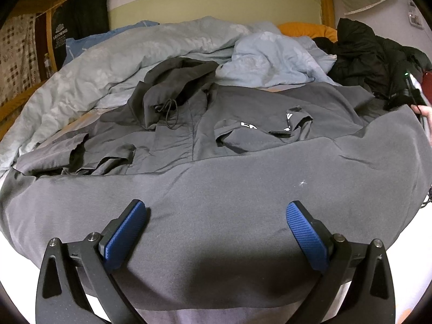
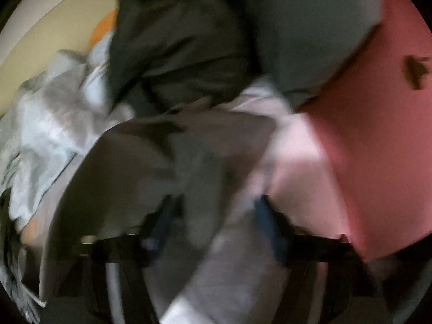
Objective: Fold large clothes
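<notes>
A large dark grey jacket (image 1: 243, 189) lies spread over the bed, its hood with drawcord (image 1: 167, 91) toward the back and a sleeve with white lettering (image 1: 256, 129) folded onto its middle. My left gripper (image 1: 216, 216) hovers open over the jacket's near hem, with nothing between its blue pads (image 1: 127, 232). The right wrist view is heavily blurred. There my right gripper (image 2: 216, 216) points down at the grey fabric (image 2: 210, 162), its fingers apart with a fold of cloth between them. A person's hand (image 1: 426, 112) shows at the far right edge of the left wrist view.
A crumpled light blue quilt (image 1: 108, 67) fills the back of the bed, with an orange pillow (image 1: 305, 28) behind it. A black puffer coat (image 1: 364, 59) is heaped at the back right, also dark in the right wrist view (image 2: 175, 40). A pink-red surface (image 2: 378, 135) lies to the right.
</notes>
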### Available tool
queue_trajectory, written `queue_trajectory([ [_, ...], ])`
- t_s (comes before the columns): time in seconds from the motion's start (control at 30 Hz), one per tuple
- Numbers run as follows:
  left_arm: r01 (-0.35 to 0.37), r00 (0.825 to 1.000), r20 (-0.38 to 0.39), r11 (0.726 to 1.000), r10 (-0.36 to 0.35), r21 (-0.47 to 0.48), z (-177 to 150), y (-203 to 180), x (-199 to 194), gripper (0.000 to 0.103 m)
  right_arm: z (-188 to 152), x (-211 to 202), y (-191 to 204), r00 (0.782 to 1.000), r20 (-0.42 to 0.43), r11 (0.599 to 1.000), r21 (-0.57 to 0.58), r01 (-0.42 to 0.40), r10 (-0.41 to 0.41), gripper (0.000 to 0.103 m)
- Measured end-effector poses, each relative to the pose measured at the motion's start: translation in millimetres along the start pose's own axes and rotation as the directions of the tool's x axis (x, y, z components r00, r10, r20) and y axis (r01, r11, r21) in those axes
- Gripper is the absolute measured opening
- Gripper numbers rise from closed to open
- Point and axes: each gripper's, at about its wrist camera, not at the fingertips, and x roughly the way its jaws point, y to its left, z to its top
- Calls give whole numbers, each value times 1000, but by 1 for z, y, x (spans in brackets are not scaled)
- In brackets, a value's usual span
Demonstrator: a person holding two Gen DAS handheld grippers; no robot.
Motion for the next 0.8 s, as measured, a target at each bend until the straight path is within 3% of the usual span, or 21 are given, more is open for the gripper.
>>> queue_trajectory([
  [0.03, 19, 1000, -6, 1000, -19, -8, 0, 1, 2, 103, -1, 2, 1, 1000, 0, 1000, 6, -29, 29, 3],
  [0.13, 22, 999, -40, 1000, -23, -6, 2, 0, 9, 103, 1, -16, -1, 999, 22, 994, 108, -34, 31, 3],
  [0.2, 8, 999, -36, 1000, -7, 9, 2, -3, 7, 103, 8, -60, 21, 992, 126, 1000, 23, -4, 1, 3],
  [0.3, 0, 1000, -29, 1000, 1, 13, 1, -4, 5, 103, 17, -164, 77, 931, 364, 988, -155, 21, 38, 3],
  [0.4, 34, 999, 4, 999, -34, -11, 0, 3, -2, 103, 13, -259, 136, 868, 458, 952, -301, -52, 193, 3],
  [0.5, 81, 992, 97, 996, -76, -47, -1, 13, -23, 103, -16, -316, 205, 838, 419, 874, -467, -131, 349, 3],
  [0.53, 92, 989, 119, 994, -84, -63, 0, 19, -30, 103, -36, -325, 235, 838, 385, 831, -539, -135, 386, 3],
  [0.6, 47, 990, 137, 995, -35, -86, 9, 37, -49, 102, -82, -327, 287, 835, 339, 738, -665, -112, 433, 3],
  [0.67, 29, 979, 206, 990, 0, -136, 20, 75, -86, 102, -132, -300, 338, 864, 238, 679, -719, -150, 443, 3],
  [0.73, -6, 955, 291, 988, 52, -155, 29, 113, -122, 102, -168, -268, 365, 888, 130, 682, -692, -238, 441, 3],
  [0.8, -64, 918, 384, 992, 101, -110, 37, 148, -153, 103, -203, -221, 390, 916, 41, 715, -640, -283, 399, 3],
])
